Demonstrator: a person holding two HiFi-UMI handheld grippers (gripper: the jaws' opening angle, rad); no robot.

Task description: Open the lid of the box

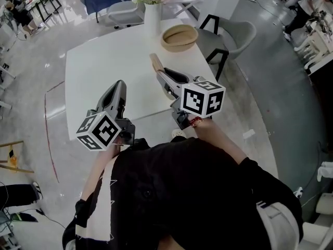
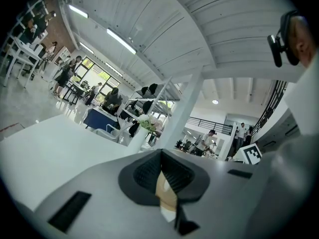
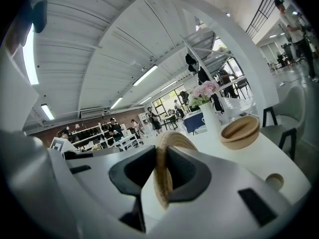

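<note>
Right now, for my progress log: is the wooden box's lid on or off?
Off. The wooden box sits open on the table, its hollow showing; the right gripper grips the lid.

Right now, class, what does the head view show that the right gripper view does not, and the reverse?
Head view only: the person's black top and the marker cube on the right claw. Right gripper view only: ceiling lights. Both: the wooden lid clamped in that claw, the open box and the flower vase on the white table.

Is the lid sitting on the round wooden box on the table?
No, the wooden box stands open on the table, and the right gripper holds the lid edge-on between its jaws.
</note>
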